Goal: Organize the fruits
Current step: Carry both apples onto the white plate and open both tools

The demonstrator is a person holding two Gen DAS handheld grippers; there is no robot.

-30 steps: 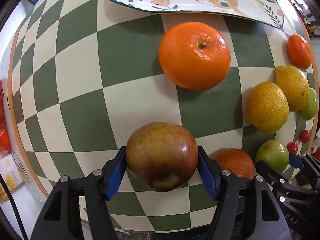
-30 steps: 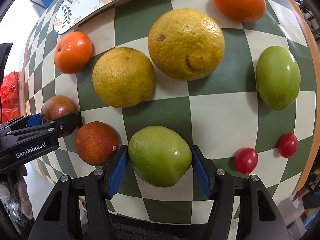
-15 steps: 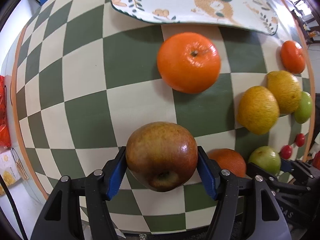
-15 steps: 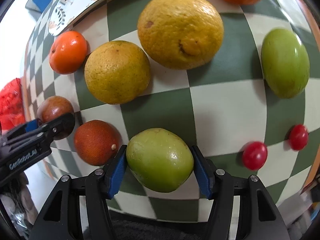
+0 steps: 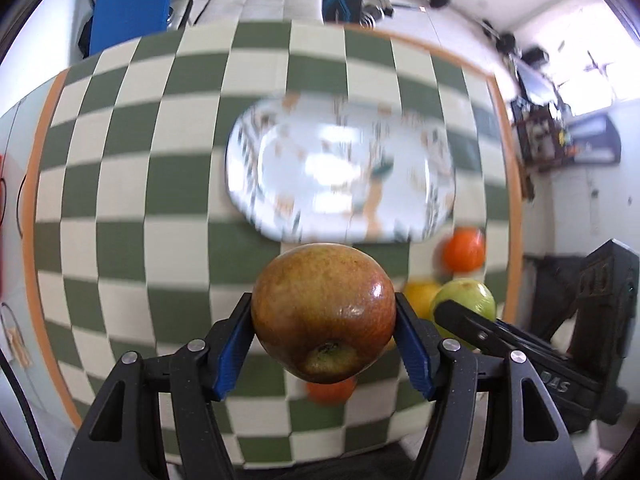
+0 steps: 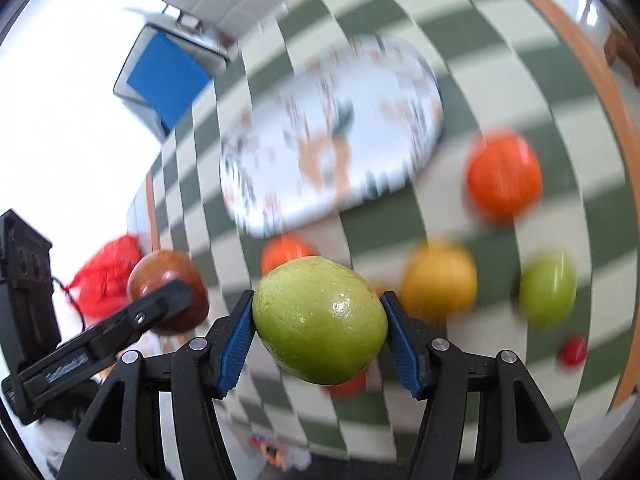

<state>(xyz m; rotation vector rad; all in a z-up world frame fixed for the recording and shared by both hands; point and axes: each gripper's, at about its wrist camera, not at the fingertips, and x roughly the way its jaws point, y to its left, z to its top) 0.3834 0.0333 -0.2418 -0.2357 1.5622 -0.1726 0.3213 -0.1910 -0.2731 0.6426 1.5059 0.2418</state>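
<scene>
My left gripper (image 5: 324, 324) is shut on a brown-red apple (image 5: 323, 312), held high above the checked tablecloth (image 5: 120, 200). My right gripper (image 6: 318, 328) is shut on a green fruit (image 6: 320, 320), also lifted. A patterned white plate (image 5: 340, 180) lies beyond both, seen blurred (image 6: 328, 132). In the right wrist view the apple (image 6: 164, 280) and left gripper show at the left. Still on the cloth: an orange (image 6: 504, 174), a yellow citrus (image 6: 440, 280), another green fruit (image 6: 548, 288), a cherry tomato (image 6: 574, 350).
The cloth's orange-edged border (image 5: 512, 160) runs close on the right. A blue panel (image 5: 132, 4) stands behind the table. A red bag (image 6: 108, 276) lies off the left edge. Room clutter fills the far right in the left wrist view.
Both grippers have risen sharply off the table with their fruits and tilted forward. The plate, earlier at the top edge, now sits mid-view. The background is motion-blurred.
</scene>
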